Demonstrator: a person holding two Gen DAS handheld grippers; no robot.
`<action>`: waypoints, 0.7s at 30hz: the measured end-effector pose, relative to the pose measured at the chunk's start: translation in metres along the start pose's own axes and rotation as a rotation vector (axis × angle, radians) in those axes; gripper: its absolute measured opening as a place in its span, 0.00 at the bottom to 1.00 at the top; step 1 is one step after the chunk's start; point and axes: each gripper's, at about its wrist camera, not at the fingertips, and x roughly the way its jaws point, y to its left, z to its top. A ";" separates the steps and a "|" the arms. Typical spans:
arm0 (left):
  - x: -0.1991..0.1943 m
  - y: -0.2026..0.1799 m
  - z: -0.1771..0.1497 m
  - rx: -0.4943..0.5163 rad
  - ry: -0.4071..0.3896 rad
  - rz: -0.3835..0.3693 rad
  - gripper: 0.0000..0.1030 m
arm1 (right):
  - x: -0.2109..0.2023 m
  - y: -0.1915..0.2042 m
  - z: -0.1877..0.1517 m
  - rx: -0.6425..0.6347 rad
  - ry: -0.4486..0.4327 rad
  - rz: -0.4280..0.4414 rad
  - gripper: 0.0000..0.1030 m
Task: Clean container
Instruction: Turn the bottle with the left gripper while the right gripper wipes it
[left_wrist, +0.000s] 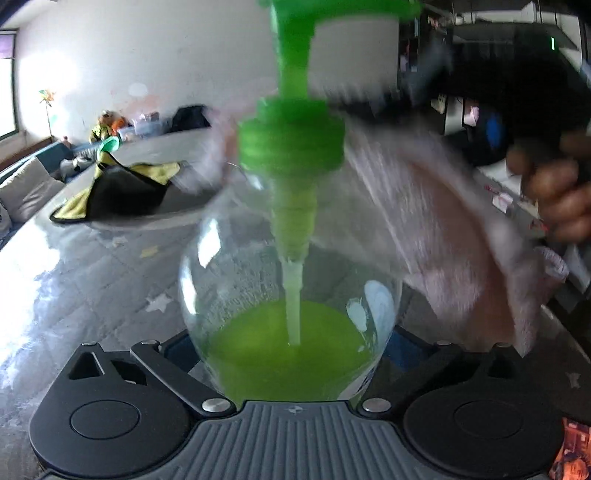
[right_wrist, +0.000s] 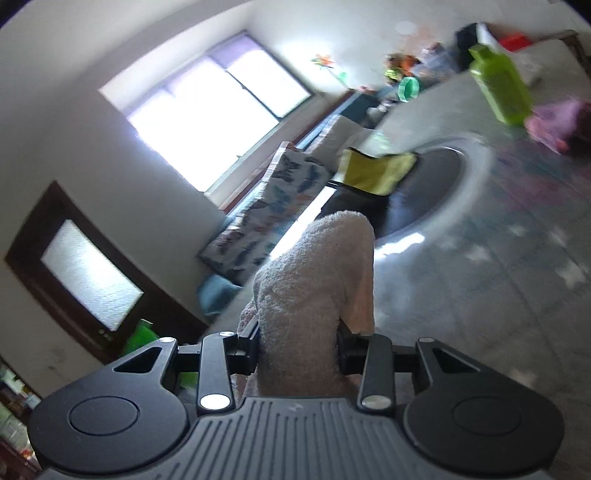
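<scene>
Your left gripper stands spread wide around the clear soap bottle, which sits close between its arms with green soap pooled low; whether the pads actually press the glass cannot be told. Your right gripper is clamped on the pale towel, which in the left view drapes against the bottle's shoulder beside your hand. To wipe well, steady the bottle first, then draw the towel around the glass below the green pump. The pump's top is cut off, the towel is blurred, and the bottle's base is hidden.
</scene>
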 end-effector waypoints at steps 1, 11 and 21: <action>0.001 0.000 0.000 0.006 0.004 -0.001 1.00 | 0.002 0.004 0.003 0.002 -0.001 0.026 0.36; 0.007 0.002 -0.003 0.007 0.006 0.006 1.00 | 0.042 0.005 -0.001 -0.005 0.059 0.012 0.37; 0.012 0.003 -0.005 0.010 0.004 0.008 1.00 | 0.046 -0.020 -0.025 -0.018 0.107 -0.108 0.37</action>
